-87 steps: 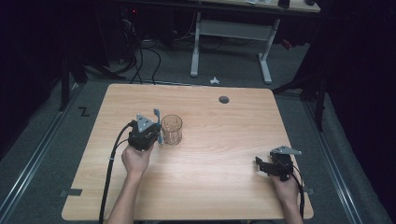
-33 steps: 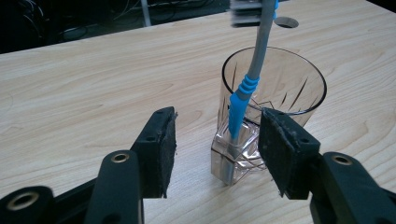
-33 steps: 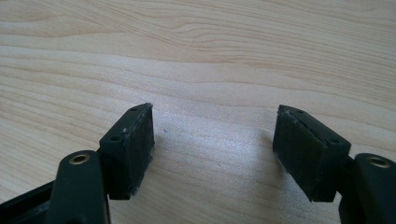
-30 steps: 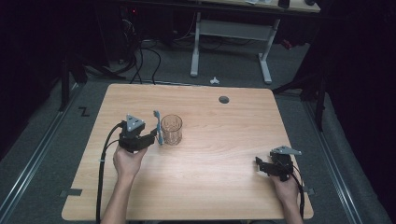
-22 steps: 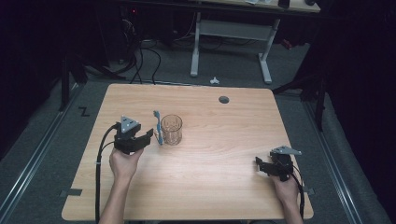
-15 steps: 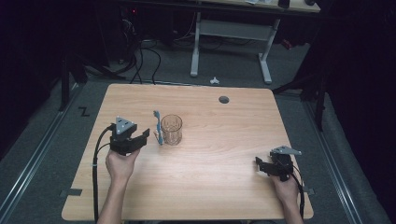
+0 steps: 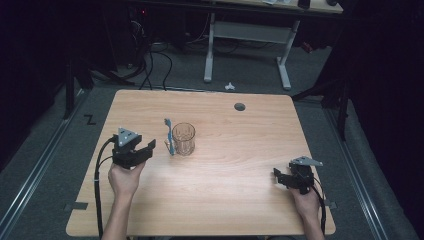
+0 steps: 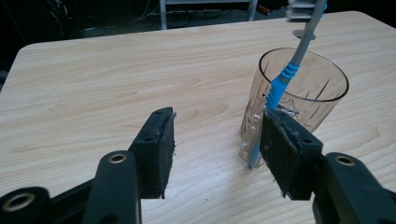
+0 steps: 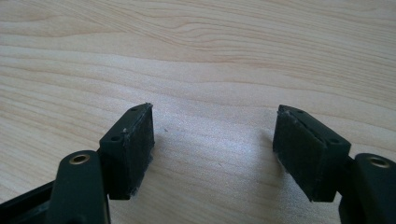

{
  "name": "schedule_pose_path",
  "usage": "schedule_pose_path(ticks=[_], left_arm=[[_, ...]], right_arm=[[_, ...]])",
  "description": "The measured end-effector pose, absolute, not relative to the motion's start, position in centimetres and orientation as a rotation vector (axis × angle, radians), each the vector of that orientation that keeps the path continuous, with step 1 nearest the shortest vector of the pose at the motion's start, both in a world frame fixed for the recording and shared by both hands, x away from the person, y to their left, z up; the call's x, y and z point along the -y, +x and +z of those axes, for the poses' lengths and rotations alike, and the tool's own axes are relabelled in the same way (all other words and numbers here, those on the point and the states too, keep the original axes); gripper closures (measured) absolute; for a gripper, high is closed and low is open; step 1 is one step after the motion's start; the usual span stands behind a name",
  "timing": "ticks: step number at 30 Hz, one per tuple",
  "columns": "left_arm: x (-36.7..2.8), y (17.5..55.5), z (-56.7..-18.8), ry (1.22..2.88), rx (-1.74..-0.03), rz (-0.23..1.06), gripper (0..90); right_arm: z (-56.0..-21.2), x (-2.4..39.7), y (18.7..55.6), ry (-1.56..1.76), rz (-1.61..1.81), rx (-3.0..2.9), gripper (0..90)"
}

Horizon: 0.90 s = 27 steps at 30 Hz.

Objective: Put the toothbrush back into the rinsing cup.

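The left gripper [image 7: 148,148] has drawn back from the glass [image 7: 183,138] — jaws apart, empty; its own view shows the toothbrush [image 8: 286,79] leaning outside the glass.

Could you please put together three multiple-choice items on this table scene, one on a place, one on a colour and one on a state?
1. Where is the toothbrush?
A. Leaning against the outside of the glass
B. Lying flat at the table's near edge
C. Held between two jaws

2. What colour is the toothbrush grip?
A. Red
B. Blue
C. Yellow

3. How does the left hand-held gripper stand?
A. Clamped on the glass
C. Clamped on the toothbrush
B. Open, with bare table between its jaws

Answers: 1 A, the left gripper view shows the handle's foot on the table outside the glass wall and its shaft tilted against it; 2 B, the ribbed part of the handle is bright blue below a grey shaft; 3 B, only wood shows between the two pads.
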State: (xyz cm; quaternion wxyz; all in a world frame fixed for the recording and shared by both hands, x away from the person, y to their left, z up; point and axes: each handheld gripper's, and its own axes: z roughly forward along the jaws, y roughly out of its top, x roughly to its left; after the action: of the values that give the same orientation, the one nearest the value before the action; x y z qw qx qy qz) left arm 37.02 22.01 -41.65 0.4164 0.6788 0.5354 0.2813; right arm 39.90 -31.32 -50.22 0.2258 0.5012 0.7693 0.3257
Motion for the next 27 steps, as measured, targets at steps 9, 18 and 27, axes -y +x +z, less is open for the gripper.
schedule_pose_path(ticks=[9,18,27], left_arm=[[-22.9,36.4,-41.9,1.681,-1.365,0.707,45.3],[-23.3,35.8,-42.4,1.671,-1.38,0.706,45.2],[-23.9,35.4,-43.0,1.667,-1.41,0.703,45.0]], right_arm=[[-50.2,31.3,39.9,1.382,0.898,-2.121,29.6],[-50.2,31.3,39.9,1.382,0.898,-2.121,29.6],[-50.2,31.3,39.9,1.382,0.898,-2.121,29.6]])
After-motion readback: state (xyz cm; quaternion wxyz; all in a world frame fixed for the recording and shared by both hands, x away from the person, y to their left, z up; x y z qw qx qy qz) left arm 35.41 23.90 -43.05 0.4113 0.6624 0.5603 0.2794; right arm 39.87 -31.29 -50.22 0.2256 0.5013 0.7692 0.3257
